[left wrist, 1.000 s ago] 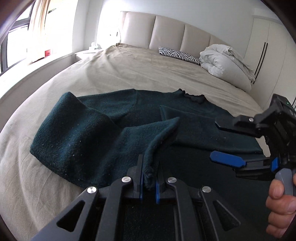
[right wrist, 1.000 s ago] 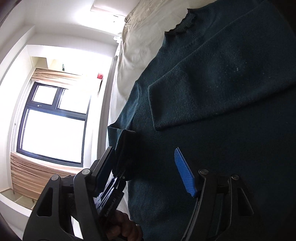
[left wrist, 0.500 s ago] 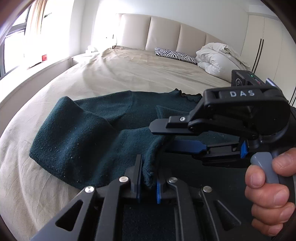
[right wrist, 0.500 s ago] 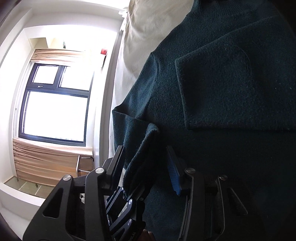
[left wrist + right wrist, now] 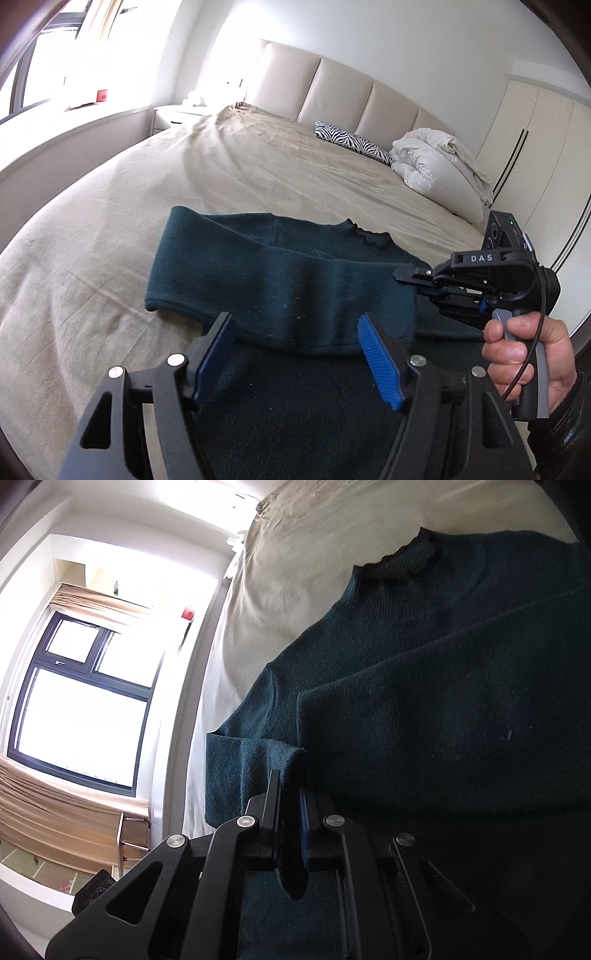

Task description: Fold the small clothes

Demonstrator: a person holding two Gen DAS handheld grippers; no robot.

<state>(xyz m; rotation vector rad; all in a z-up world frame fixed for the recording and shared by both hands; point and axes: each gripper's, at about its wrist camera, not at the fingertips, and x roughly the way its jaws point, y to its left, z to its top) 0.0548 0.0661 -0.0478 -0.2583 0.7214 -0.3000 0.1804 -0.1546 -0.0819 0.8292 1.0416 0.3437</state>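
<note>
A dark green knit sweater [image 5: 280, 273] lies on the beige bed, its ruffled collar [image 5: 369, 236] toward the headboard. One sleeve is drawn across the body from left to right. My left gripper [image 5: 295, 350] is open and empty, its blue pads just in front of the sleeve's near edge. My right gripper [image 5: 417, 286] is shut on the sleeve's cuff end at the right. In the right wrist view the gripper [image 5: 290, 812] pinches dark green cloth [image 5: 255, 771] between its jaws, with the collar [image 5: 402, 565] beyond.
The beige bed sheet [image 5: 184, 177] spreads wide around the sweater. A zebra pillow [image 5: 351, 142] and a white duvet bundle [image 5: 439, 166] sit by the padded headboard. A wardrobe [image 5: 539, 147] stands at right, a window and nightstand [image 5: 177, 114] at left.
My left gripper let go of the sleeve and opened. My right gripper closed on the sleeve end and pulled it across to the right.
</note>
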